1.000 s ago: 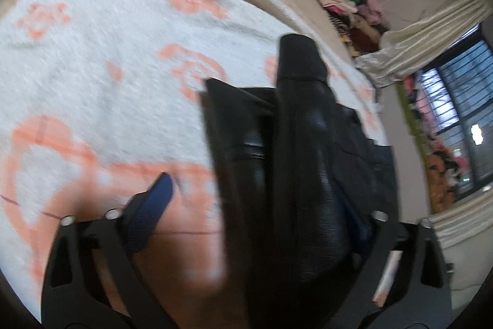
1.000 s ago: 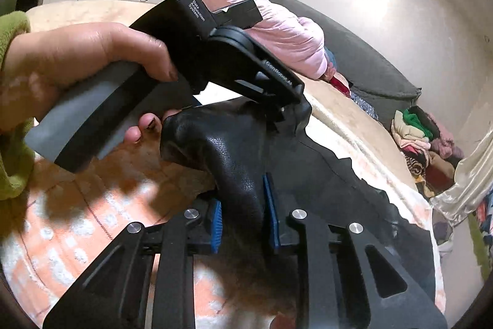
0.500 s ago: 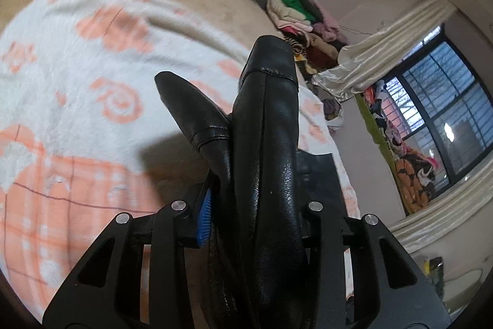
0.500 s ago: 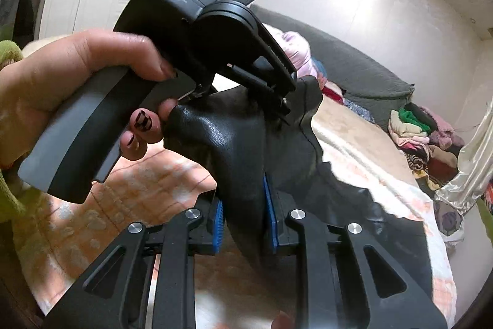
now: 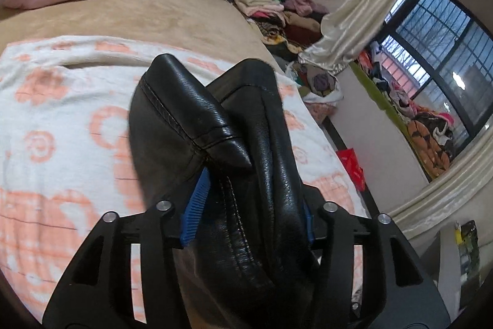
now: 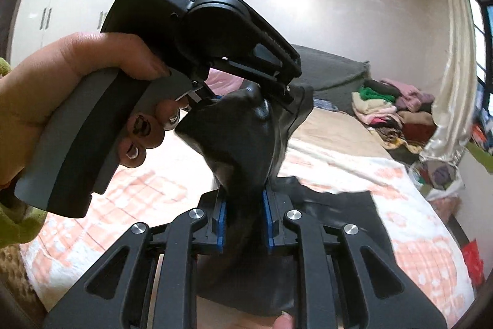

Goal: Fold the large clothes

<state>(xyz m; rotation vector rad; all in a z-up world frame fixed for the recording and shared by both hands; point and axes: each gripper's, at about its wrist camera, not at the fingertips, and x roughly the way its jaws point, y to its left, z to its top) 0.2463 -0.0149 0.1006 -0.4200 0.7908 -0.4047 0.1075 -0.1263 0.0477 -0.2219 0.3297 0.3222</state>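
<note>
Two tools hold one black leather garment (image 5: 246,190) above the bed (image 5: 154,11) — bunched between the left tool (image 5: 249,205), whose jaws are opening, and between the right tool (image 6: 245,216), whose narrow jaws are closing on it — white-and-orange patterned blanket (image 6: 385,174) below.
</note>
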